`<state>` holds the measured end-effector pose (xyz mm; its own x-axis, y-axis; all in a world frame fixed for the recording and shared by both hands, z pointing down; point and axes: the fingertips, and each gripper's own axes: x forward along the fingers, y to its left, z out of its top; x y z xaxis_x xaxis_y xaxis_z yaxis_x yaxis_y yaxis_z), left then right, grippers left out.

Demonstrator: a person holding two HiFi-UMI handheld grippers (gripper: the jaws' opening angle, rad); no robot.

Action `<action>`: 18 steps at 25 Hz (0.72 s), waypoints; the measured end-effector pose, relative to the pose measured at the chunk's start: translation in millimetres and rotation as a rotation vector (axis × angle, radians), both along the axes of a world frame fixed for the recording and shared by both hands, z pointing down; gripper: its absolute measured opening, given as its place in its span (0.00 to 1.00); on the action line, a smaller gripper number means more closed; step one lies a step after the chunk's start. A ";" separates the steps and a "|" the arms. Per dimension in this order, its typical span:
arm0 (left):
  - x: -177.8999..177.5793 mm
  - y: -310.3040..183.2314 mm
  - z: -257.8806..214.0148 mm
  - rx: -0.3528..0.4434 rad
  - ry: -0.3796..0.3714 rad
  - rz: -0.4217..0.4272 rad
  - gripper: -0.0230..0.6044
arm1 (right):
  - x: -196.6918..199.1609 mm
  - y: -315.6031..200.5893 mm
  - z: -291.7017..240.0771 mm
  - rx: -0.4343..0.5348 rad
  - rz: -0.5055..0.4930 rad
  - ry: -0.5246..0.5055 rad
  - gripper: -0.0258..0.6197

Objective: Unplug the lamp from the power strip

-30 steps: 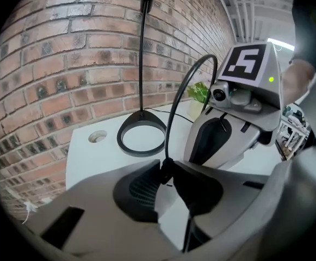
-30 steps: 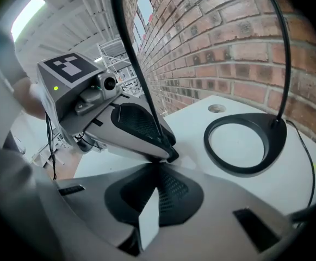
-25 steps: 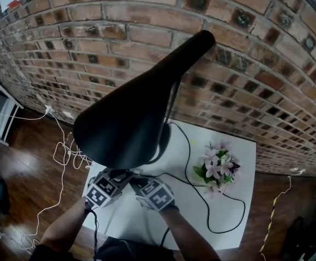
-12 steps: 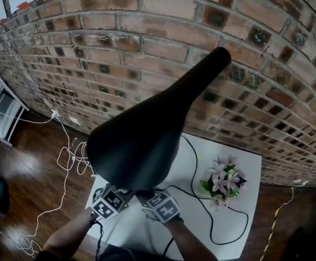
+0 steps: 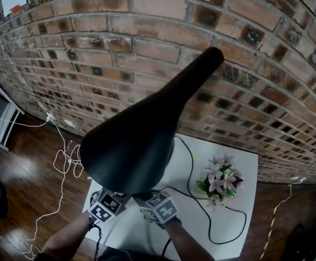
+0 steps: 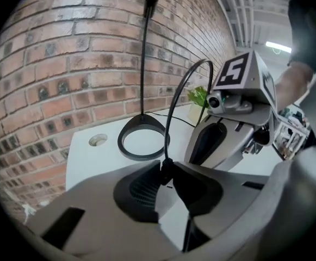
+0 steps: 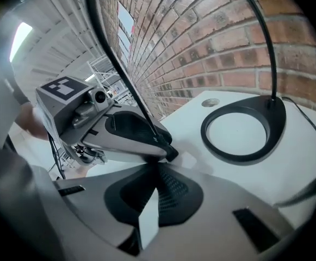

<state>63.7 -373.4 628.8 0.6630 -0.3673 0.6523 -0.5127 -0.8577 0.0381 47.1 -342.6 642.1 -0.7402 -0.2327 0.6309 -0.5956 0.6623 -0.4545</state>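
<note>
Lamp (image 5: 130, 145) stands on the white desk (image 5: 234, 162) against the brick wall (image 5: 92, 64). From the head view its black shade (image 5: 147, 129) covers most of the work area. The ring base (image 6: 141, 140) sits flat on the desk, well apart from the flowers (image 5: 219, 179).

Cord (image 6: 174, 97): black, arcs up from the left tongs (image 6: 163, 172), which are closed tight on it at a thickened section. A dark line runs on below the grip toward the camera. I cannot tell whether the thickened section is the plug.

Right tongs (image 7: 155, 170): tips drawn together just beside the left tongs. Only a thin white wedge shows between the pads, which I judge to be the desk seen through the gap. Nothing gripped, as far as I can see.

Power strip: not identified in any view. If it is on the desk, the shade hides it from the head view.

Progress, as a judgement:
- Done: the cord is secured in the left tongs.
- Not confirmed: separation of plug from strip, since no freed prongs and no empty socket are visible.
- Left: pull the plug out, probably with the right tongs bracing the strip.
</note>
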 end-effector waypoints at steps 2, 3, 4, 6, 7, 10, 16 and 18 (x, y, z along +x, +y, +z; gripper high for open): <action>7.0 1.4 -7.8 0.073 -0.024 0.059 0.18 | -0.4 4.8 10.7 -0.031 -0.009 0.035 0.03; 13.3 1.3 -15.4 0.098 -0.026 0.080 0.19 | 1.9 9.7 19.5 -0.044 -0.015 0.078 0.03; 19.1 0.9 -21.6 0.102 -0.038 0.096 0.18 | 5.3 15.7 27.1 -0.051 -0.020 0.114 0.04; 20.8 -0.1 -19.3 0.066 -0.107 0.132 0.17 | 9.7 27.7 29.5 -0.067 -0.027 0.109 0.05; 16.2 1.0 -12.0 0.047 -0.134 0.144 0.17 | 10.7 31.7 26.7 -0.072 -0.030 0.092 0.05; 1.2 6.1 3.2 -0.018 -0.104 0.096 0.17 | 10.1 30.6 17.6 -0.023 -0.036 0.065 0.05; 3.5 0.7 0.5 -0.019 -0.104 0.081 0.17 | 11.2 3.0 -18.2 0.144 0.015 0.056 0.05; 2.5 -0.3 1.4 -0.031 -0.098 0.079 0.17 | 15.1 -5.8 -11.0 0.182 0.017 0.116 0.05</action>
<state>66.2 -373.8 630.1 0.6212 -0.2954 0.7258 -0.4463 -0.8947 0.0179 62.2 -348.4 631.1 -0.6598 -0.3622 0.6584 -0.6488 0.7166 -0.2559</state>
